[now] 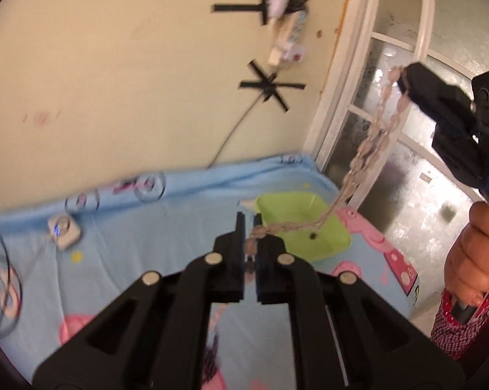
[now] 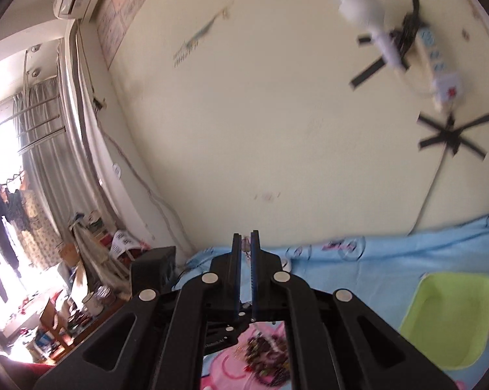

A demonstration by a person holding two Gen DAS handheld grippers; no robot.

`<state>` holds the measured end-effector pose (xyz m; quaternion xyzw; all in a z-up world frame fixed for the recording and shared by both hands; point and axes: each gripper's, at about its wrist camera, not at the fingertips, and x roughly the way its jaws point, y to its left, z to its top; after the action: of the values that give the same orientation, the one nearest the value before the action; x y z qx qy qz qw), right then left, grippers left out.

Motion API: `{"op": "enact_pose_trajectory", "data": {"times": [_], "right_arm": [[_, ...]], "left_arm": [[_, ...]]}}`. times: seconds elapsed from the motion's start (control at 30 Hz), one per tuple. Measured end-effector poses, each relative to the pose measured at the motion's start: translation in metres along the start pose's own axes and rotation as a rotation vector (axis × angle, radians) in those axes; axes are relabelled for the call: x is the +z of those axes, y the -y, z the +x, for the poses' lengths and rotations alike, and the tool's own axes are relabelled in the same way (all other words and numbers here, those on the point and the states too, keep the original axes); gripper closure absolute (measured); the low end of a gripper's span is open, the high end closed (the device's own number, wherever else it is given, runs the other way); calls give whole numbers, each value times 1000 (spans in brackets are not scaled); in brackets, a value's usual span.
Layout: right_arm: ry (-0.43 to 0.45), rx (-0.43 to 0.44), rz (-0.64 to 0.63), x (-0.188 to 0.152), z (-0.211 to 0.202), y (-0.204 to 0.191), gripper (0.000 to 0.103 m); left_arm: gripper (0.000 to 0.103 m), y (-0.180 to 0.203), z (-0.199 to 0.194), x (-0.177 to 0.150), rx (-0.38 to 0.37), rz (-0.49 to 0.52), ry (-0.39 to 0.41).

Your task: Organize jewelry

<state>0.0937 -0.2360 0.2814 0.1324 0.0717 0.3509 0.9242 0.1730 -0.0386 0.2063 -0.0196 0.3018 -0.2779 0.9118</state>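
A pale beaded necklace (image 1: 371,139) hangs stretched between my two grippers above the bed. My left gripper (image 1: 250,224) is shut on its lower end, just in front of the green tray (image 1: 306,247). My right gripper (image 1: 407,78) is held high at the right and is shut on the necklace's upper end; in its own view (image 2: 245,239) a few pale beads show between the closed fingers. The green tray (image 2: 452,321) lies empty at the right. A dark pile of jewelry (image 2: 267,354) lies on the sheet below the right gripper.
A blue cartoon bedsheet (image 1: 153,227) covers the bed against a cream wall. A small white device (image 1: 64,230) with a cable lies at left. A glass door (image 1: 390,97) stands right of the bed. A cluttered room corner (image 2: 82,260) lies to the left.
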Motion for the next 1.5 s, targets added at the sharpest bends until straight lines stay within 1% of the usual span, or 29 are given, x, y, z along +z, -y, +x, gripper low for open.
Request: {"op": "enact_pose_trajectory", "data": {"times": [0.13, 0.27, 0.33, 0.43, 0.47, 0.6, 0.63, 0.67, 0.7, 0.73, 0.77, 0.8, 0.83, 0.9, 0.97, 1.0, 1.03, 1.07, 1.1, 1.13, 1.17, 1.2, 1.23, 1.27, 1.3, 1.33, 1.43, 1.5], "right_arm": [[41, -63, -9, 20, -20, 18, 103], [77, -140, -7, 35, -41, 40, 103], [92, -179, -2, 39, -53, 54, 103], [99, -223, 13, 39, -68, 79, 103], [95, -233, 24, 35, -70, 90, 103], [54, -296, 88, -3, -69, 137, 103], [34, -311, 109, -17, -65, 150, 103], [18, -317, 126, -29, -62, 161, 103], [-1, -330, 151, -47, -55, 176, 103], [-24, -351, 171, -65, -48, 189, 103], [-50, -367, 184, -77, -42, 197, 103], [-97, -392, 203, -93, -32, 209, 103], [-149, -421, 223, -106, -23, 218, 103], [-203, -419, 252, -120, -13, 226, 103], [-198, -384, 264, -121, -13, 220, 103], [-187, -376, 252, -117, -15, 214, 103], [-172, -368, 235, -112, -18, 205, 103], [-154, -356, 217, -107, -22, 195, 102], [-128, -329, 195, -100, -27, 181, 98], [-105, -301, 177, -95, -31, 168, 92], [-80, -272, 158, -91, -36, 156, 85], [-44, -236, 128, -89, -41, 138, 82], [-18, -210, 102, -87, -42, 124, 73], [-8, -194, 87, -81, -39, 118, 68], [-19, -174, 63, -84, -33, 107, 67], [-49, -161, 49, -87, -24, 102, 67], [-195, -135, 19, -114, 17, 86, 67], [-301, -131, 12, -139, 50, 80, 73]], "left_arm": [[99, 32, 21, 43, -26, 33, 2], [99, 62, 46, 73, -43, 60, 6], [99, 79, 67, 86, -73, 60, -10], [99, 94, 96, 85, -98, 59, -40], [99, 100, 109, 82, -105, 60, -62], [99, 110, 163, 53, -103, 52, -165], [96, 109, 181, 38, -93, 51, -217], [83, 108, 192, 29, -85, 51, -259], [71, 106, 206, 17, -72, 49, -319], [50, 102, 222, 1, -34, 46, -393], [48, 98, 227, -8, -2, 46, -418], [48, 95, 229, -14, 15, 48, -431], [48, 91, 226, -17, 16, 51, -439], [48, 84, 210, -14, 15, 43, -415], [48, 77, 179, -5, 13, 46, -357], [48, 72, 162, -1, 18, 46, -326], [48, 62, 136, 2, 18, 41, -283], [48, 53, 120, 5, 20, 36, -259], [48, 42, 98, 5, 29, 32, -227], [48, 31, 77, 3, 48, 29, -197], [48, 16, 54, -2, 78, 22, -167], [48, 0, 31, -11, 115, 12, -140], [48, -13, 15, -20, 156, 4, -125], [48, -24, 4, -29, 190, -1, -117], [48, -36, -9, -42, 233, -9, -114], [48, -48, -19, -57, 273, -23, -114], [48, -81, -35, -102, 331, -89, -157], [48, -101, -33, -133, 364, -135, -197]]}}
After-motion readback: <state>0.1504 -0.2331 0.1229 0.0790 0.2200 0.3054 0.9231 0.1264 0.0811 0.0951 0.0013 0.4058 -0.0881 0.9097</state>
